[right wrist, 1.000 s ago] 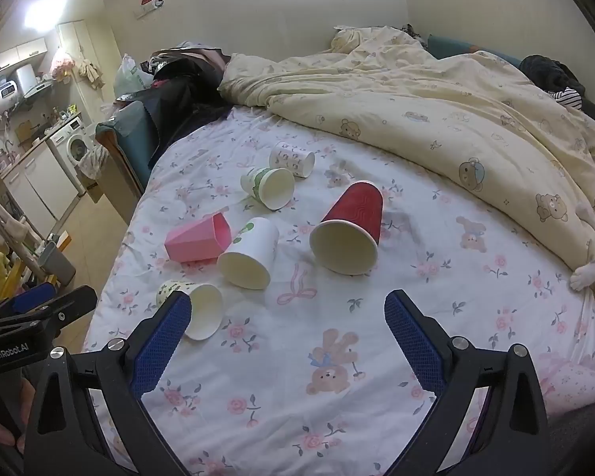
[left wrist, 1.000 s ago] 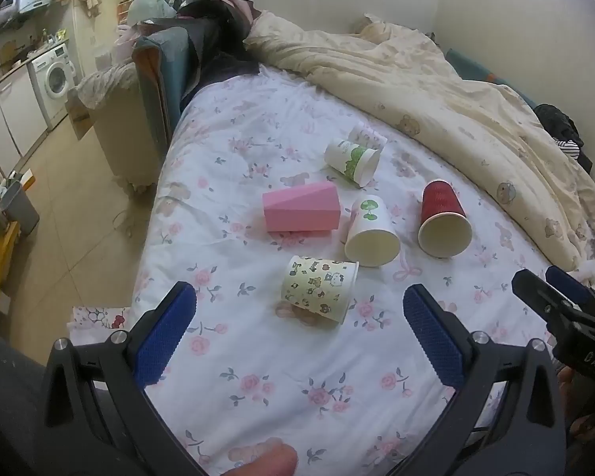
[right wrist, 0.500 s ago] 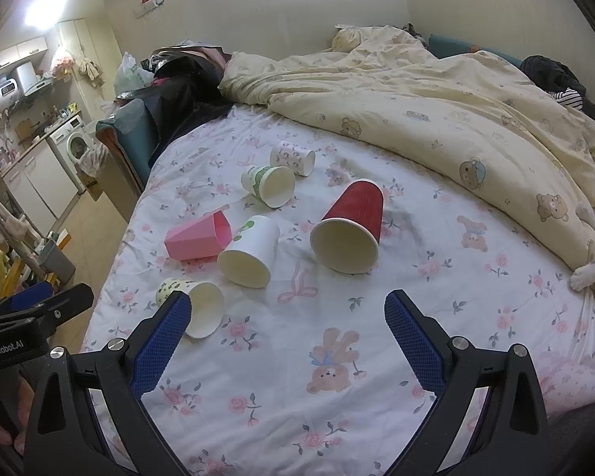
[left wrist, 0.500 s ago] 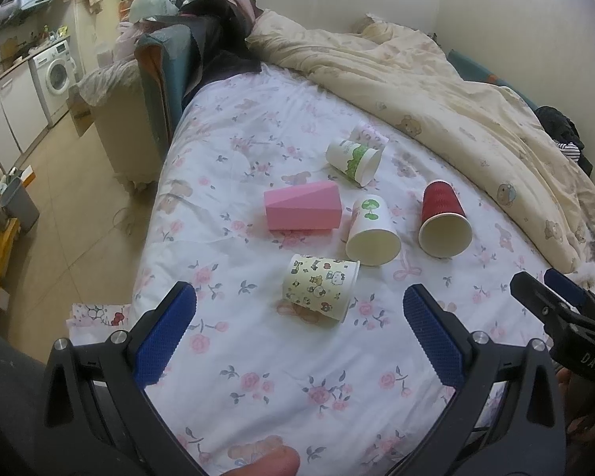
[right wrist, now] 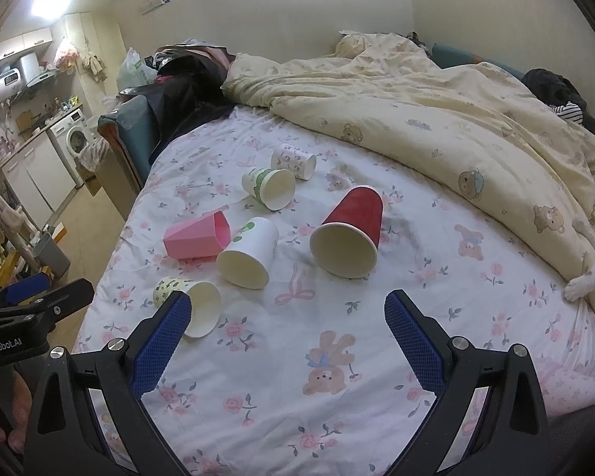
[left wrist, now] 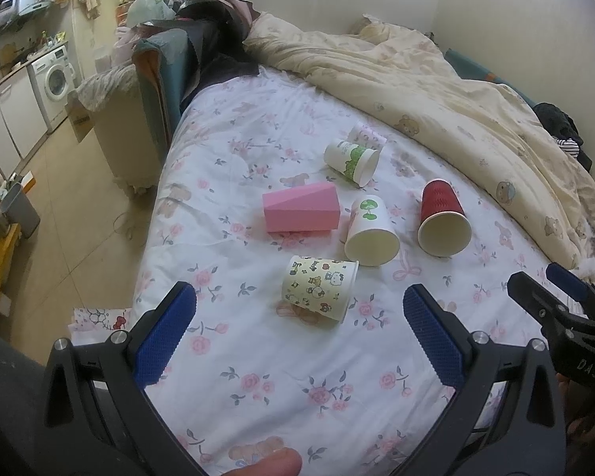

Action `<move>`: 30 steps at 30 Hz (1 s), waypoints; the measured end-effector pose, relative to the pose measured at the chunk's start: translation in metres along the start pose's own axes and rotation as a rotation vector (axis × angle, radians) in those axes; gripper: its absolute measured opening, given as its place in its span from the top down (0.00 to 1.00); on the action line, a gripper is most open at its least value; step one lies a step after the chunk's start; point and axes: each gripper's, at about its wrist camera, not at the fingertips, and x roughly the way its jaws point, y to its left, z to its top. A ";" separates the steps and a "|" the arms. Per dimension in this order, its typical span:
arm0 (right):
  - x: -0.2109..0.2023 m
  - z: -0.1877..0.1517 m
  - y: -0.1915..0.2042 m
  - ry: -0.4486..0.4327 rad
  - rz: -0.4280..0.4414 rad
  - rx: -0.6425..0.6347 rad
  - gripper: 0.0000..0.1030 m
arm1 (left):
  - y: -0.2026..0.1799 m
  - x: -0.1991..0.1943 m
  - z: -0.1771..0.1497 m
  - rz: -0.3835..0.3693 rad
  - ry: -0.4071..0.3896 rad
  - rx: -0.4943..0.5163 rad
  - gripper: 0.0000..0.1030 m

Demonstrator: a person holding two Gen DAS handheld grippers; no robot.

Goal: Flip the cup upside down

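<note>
Left gripper [left wrist: 299,329]: black frame with blue ribbed pads, jaws spread wide, holding nothing; it hangs above the near edge of the floral white bedsheet [left wrist: 258,388].
Pink faceted plastic cup [left wrist: 301,207]: on its side, farthest left of the group, mouth turned right; stiffer than the others by the look of it.
Cartoon-print paper cup [left wrist: 319,289]: on its side, nearest the left gripper, mouth to the right; likely the first candidate.
White paper cup with green leaf print [left wrist: 371,224]: on its side just beside the pink cup, mouth toward the viewer.
White paper cup with green band [left wrist: 351,160]: on its side farther back; a small pink-patterned paper cup [right wrist: 293,161] lies behind it.
Red ribbed paper cup [left wrist: 442,218]: on its side, rightmost, mouth toward the viewer.
Right gripper [right wrist: 283,329]: jaws equally wide, empty, near the bed's front edge.
Handling: all 6 cups judged light, thin-walled, easily crushed; they may roll on the soft sheet.
Hold: across the mid-wall, gentle squeeze, then turn rim-down.
Cream bear-print duvet [right wrist: 436,127]: heaped along the far right.
</note>
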 end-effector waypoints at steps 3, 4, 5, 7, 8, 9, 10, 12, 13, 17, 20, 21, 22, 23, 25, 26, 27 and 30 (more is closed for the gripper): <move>-0.001 0.000 0.001 0.001 0.001 -0.002 0.03 | 0.000 -0.001 0.000 0.000 0.000 0.003 0.00; -0.001 0.000 0.001 0.001 0.001 -0.002 0.03 | -0.001 0.000 0.000 0.000 -0.001 0.004 0.00; -0.001 0.000 0.001 0.001 -0.001 -0.003 0.03 | 0.000 0.000 0.000 0.000 0.000 0.003 0.00; -0.001 0.000 0.001 0.001 0.000 -0.002 0.03 | 0.000 0.000 0.000 -0.002 0.001 0.001 0.00; -0.001 0.000 0.001 0.002 0.000 -0.002 0.03 | 0.000 0.000 0.000 -0.002 0.000 0.001 0.00; -0.001 0.001 0.002 0.002 0.000 -0.002 0.03 | 0.000 0.000 0.000 -0.002 0.000 0.001 0.00; -0.001 0.001 0.002 0.002 0.000 -0.003 0.03 | 0.000 -0.001 0.000 -0.001 0.000 0.002 0.00; -0.001 0.001 0.002 0.001 -0.001 -0.003 0.03 | 0.000 0.000 0.000 -0.001 -0.001 0.003 0.00; -0.001 0.001 0.002 0.001 -0.001 -0.003 0.03 | 0.000 -0.001 0.000 -0.001 0.000 0.003 0.00; -0.001 0.000 0.002 0.001 -0.001 -0.004 0.03 | 0.000 0.000 0.000 -0.001 0.000 0.002 0.00; -0.001 0.000 0.002 0.002 -0.001 -0.004 0.03 | 0.000 -0.001 0.001 0.000 0.000 0.003 0.00; -0.001 0.000 0.002 0.002 -0.002 -0.004 0.03 | 0.000 0.000 0.000 0.001 -0.001 0.003 0.00; -0.001 0.000 0.002 0.002 0.000 -0.003 0.03 | 0.000 0.000 0.000 0.000 -0.001 0.002 0.00; -0.001 0.000 0.002 0.003 0.000 -0.003 0.03 | 0.000 -0.001 0.001 -0.002 0.000 0.001 0.00; 0.000 0.000 0.003 0.004 0.000 -0.004 0.03 | 0.000 0.000 0.000 -0.002 0.001 0.001 0.00; 0.000 0.000 0.004 0.005 0.000 -0.004 0.03 | 0.000 0.000 0.000 -0.001 0.002 0.003 0.00; -0.001 0.000 0.004 0.005 -0.001 -0.004 0.03 | 0.000 0.000 0.000 -0.001 0.002 0.003 0.00; 0.000 0.000 0.004 0.005 0.000 -0.003 0.03 | 0.000 0.000 0.000 0.000 0.001 0.002 0.00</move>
